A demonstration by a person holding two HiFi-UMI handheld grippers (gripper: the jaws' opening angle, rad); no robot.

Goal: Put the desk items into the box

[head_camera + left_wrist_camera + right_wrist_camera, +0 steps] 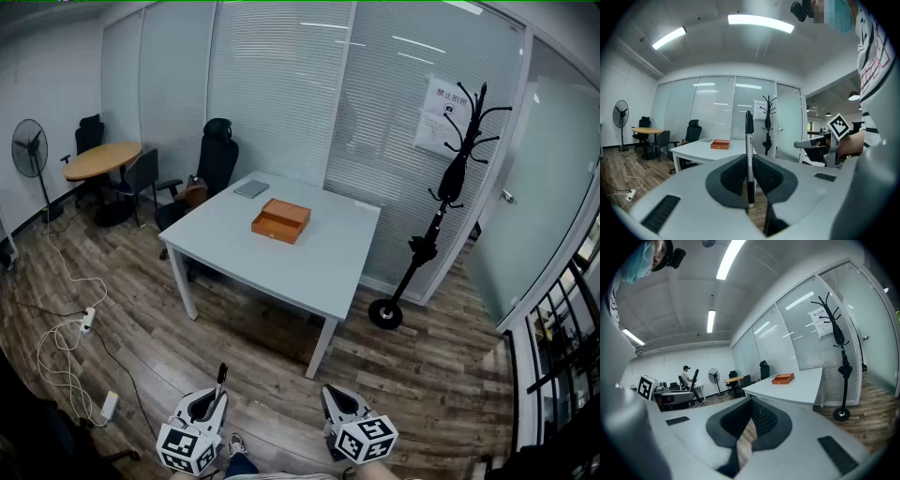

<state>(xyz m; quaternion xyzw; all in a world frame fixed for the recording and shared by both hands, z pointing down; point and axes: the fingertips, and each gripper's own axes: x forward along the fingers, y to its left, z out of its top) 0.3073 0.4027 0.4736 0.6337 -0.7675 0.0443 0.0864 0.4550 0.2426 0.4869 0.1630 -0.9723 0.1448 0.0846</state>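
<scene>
Left gripper (pixel 212 403) low over the wood floor, jaws pinching a pen (pixel 748 140) upright – cap end up. Right gripper (pixel 337 397) beside it, jaws a narrow slit apart, nothing between them. Orange box (pixel 280 220) sits open on the white table (pixel 309 272), well apart from both grippers.

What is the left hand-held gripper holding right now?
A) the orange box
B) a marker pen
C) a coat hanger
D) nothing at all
B: the left gripper view shows a marker pen clamped upright between the jaws of the left hand-held gripper, while the orange box sits far off on the white table.
</scene>
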